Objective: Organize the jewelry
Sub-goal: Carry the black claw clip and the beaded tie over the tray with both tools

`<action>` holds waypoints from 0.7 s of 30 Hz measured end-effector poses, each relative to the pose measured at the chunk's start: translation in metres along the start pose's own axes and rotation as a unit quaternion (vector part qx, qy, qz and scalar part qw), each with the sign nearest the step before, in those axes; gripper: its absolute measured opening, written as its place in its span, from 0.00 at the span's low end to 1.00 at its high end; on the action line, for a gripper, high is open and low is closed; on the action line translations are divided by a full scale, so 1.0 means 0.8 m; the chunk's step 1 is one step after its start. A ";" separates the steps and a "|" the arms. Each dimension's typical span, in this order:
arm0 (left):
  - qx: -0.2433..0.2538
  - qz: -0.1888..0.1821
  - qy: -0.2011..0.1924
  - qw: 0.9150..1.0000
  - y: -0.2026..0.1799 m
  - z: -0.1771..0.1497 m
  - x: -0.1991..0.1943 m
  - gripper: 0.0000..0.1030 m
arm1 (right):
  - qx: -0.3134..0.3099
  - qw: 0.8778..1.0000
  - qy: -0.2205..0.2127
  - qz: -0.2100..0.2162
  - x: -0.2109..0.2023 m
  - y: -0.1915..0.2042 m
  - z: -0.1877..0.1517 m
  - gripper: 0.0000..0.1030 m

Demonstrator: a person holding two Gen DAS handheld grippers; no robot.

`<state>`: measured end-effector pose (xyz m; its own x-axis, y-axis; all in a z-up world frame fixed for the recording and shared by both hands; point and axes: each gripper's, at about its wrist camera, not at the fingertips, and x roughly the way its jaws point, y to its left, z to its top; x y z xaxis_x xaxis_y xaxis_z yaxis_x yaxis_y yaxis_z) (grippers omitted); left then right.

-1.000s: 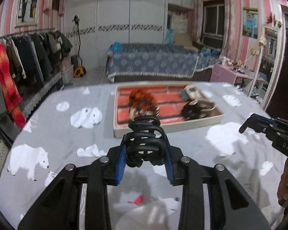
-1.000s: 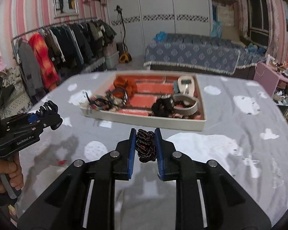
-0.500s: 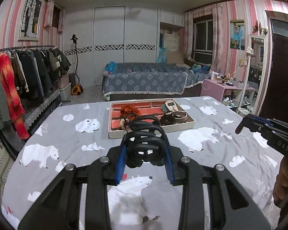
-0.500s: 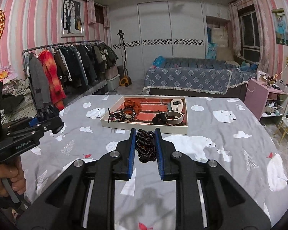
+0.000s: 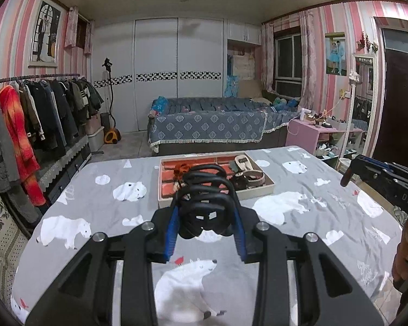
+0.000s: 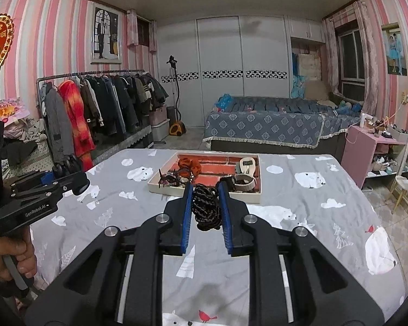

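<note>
My left gripper (image 5: 206, 212) is shut on a black claw hair clip (image 5: 205, 201), held above the table. My right gripper (image 6: 205, 203) is shut on a black braided bracelet (image 6: 206, 206). A cream tray with a red brick-pattern floor (image 5: 258, 191) (image 6: 204, 192) lies ahead at the table's far side. It holds an orange scrunchie (image 6: 189, 164), a white watch-like piece (image 6: 247, 164), a beige band (image 6: 246, 183) and dark tangled pieces (image 6: 172, 179). Each gripper shows at the edge of the other's view (image 5: 351, 172) (image 6: 79, 183).
The table wears a grey cloth with polar bears (image 6: 310, 179). A clothes rack (image 6: 100, 103) stands on the left, a bed (image 6: 272, 126) behind, a pink shelf unit (image 6: 367, 146) on the right.
Both grippers have pulled back and risen from the tray with their items still held. The tray looks smaller and farther, and more of the room shows.
</note>
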<state>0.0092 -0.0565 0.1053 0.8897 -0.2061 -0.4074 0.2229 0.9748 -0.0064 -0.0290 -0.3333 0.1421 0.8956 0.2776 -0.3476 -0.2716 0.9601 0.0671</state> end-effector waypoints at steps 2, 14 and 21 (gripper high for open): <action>-0.001 -0.001 0.000 1.000 0.003 0.006 0.012 0.33 | -0.001 1.000 -0.003 0.000 0.005 -0.004 0.008 0.20; -0.005 -0.004 0.025 1.000 0.022 0.046 0.136 0.33 | 0.004 1.000 0.017 -0.003 0.110 -0.040 0.044 0.20; -0.023 -0.009 0.046 0.999 0.035 0.054 0.225 0.33 | 0.002 0.999 0.039 0.007 0.220 -0.052 0.066 0.20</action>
<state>0.1931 -0.0703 0.0713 0.8443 -0.2177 -0.4896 0.2187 0.9742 -0.0560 0.1581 -0.3222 0.1273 0.8621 0.2868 -0.4178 -0.2814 0.9566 0.0760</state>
